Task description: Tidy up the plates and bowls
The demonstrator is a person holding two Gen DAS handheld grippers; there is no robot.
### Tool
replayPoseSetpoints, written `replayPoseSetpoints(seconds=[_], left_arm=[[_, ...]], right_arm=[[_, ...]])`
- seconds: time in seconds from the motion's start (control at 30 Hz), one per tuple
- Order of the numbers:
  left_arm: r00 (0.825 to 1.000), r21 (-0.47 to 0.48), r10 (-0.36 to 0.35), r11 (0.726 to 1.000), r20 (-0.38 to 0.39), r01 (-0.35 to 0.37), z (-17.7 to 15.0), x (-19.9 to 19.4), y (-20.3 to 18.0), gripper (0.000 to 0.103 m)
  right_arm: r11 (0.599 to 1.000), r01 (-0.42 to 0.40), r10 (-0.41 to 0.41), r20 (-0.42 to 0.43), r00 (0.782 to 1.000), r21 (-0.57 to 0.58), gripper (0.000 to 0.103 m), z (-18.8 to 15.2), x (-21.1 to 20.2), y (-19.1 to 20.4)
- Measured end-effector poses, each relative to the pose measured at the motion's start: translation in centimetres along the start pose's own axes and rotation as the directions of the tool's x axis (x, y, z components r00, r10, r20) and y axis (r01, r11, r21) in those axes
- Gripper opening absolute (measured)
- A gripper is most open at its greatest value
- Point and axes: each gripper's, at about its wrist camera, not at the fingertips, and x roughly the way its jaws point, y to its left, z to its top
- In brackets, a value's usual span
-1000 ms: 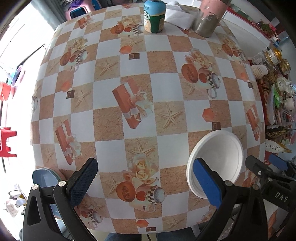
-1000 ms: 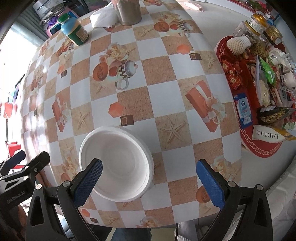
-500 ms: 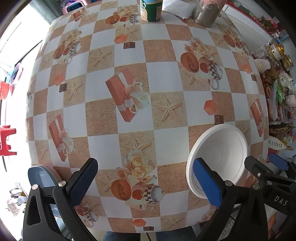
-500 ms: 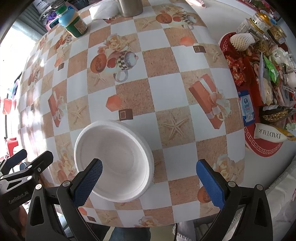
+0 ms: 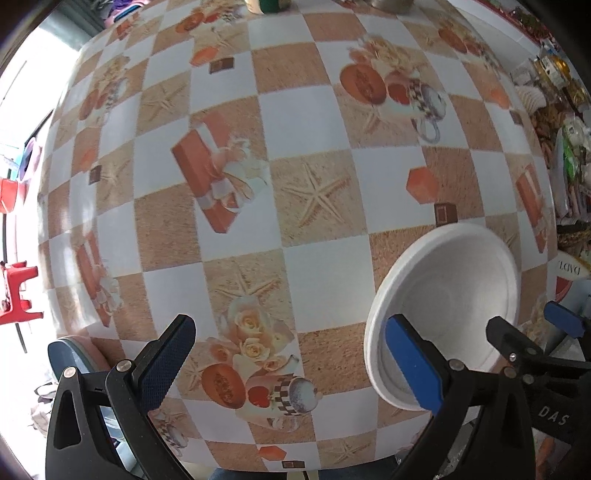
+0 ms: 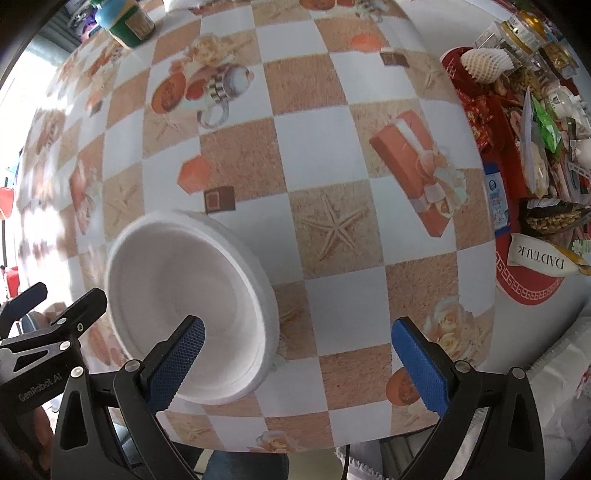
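A white foam bowl (image 5: 450, 295) stands upright near the front edge of the table, on the checked tablecloth (image 5: 317, 273). It also shows in the right wrist view (image 6: 184, 295). My left gripper (image 5: 291, 362) is open and empty above the table front, its right finger in front of the bowl's near rim. My right gripper (image 6: 299, 365) is open and empty, its left finger in front of the bowl's near side. The other gripper shows at each view's edge.
A red tray (image 6: 517, 192) with snacks and jars fills the table's right side. A green-lidded jar (image 6: 127, 18) stands at the far side. A blue stool (image 5: 70, 356) and red stools (image 5: 16, 291) stand off the table's left.
Both grippers have moved forward and lower toward the table, so the bowl and cloth look larger. The bowl has not moved. Both stay open.
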Motion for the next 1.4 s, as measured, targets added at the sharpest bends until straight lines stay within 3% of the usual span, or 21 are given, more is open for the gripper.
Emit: replayPoseSetpoints(seconds=[0.27,0.63,0.77,0.83,0.97,1.03,1.1,1.2,1.4], left_arm=[[1.000,0.025,-0.003,1.000,-0.019,0.003,0.0,2.4,-1.5,0.103],[0.999,0.051,0.025,0.998,-0.039,-0.023,-0.4,4.2,-2.1,0.101],[0.999,0.076,-0.010,0.997,-0.051,0.014,-0.5,4.4,-2.6,0.091],[0.998,0.084,-0.032,0.996,-0.054,0.037,-0.3,4.3,-2.8,0.083],[0.995,0.099,-0.080,0.991,-0.061,0.086,-0.5,4.2,-3.5,0.063],[0.993,0.114,-0.099,0.988,-0.066,0.106,-0.7,4.2,-4.4,0.053],[0.990,0.129,-0.119,0.984,-0.071,0.127,-0.7,4.1,-5.0,0.039],[0.989,0.159,-0.129,0.977,-0.073,0.139,-1.0,4.1,-5.5,0.030],[0.991,0.180,-0.118,0.976,-0.061,0.127,-2.1,3.9,-5.0,0.030]], right_arm=[[1.000,0.005,-0.005,-0.039,0.999,0.012,0.102,-0.3,2.5,-1.1],[1.000,-0.004,0.004,-0.024,1.000,-0.012,0.102,-0.7,3.3,-1.1],[0.999,0.000,0.000,-0.003,1.000,-0.033,0.100,-0.7,2.8,-0.2],[0.999,-0.004,0.005,0.006,1.000,-0.039,0.079,-0.6,2.5,0.3],[0.998,-0.046,0.046,-0.003,0.999,-0.038,0.061,-0.4,2.3,1.4],[0.996,-0.075,0.074,-0.010,0.997,-0.043,0.045,-0.4,2.3,2.1],[0.994,-0.094,0.093,-0.018,0.995,-0.056,0.036,-0.1,2.3,3.0],[0.992,-0.102,0.100,-0.024,0.995,-0.075,0.026,-0.1,2.3,4.3],[0.992,-0.087,0.084,-0.039,0.996,-0.086,0.026,-0.5,2.2,6.8]])
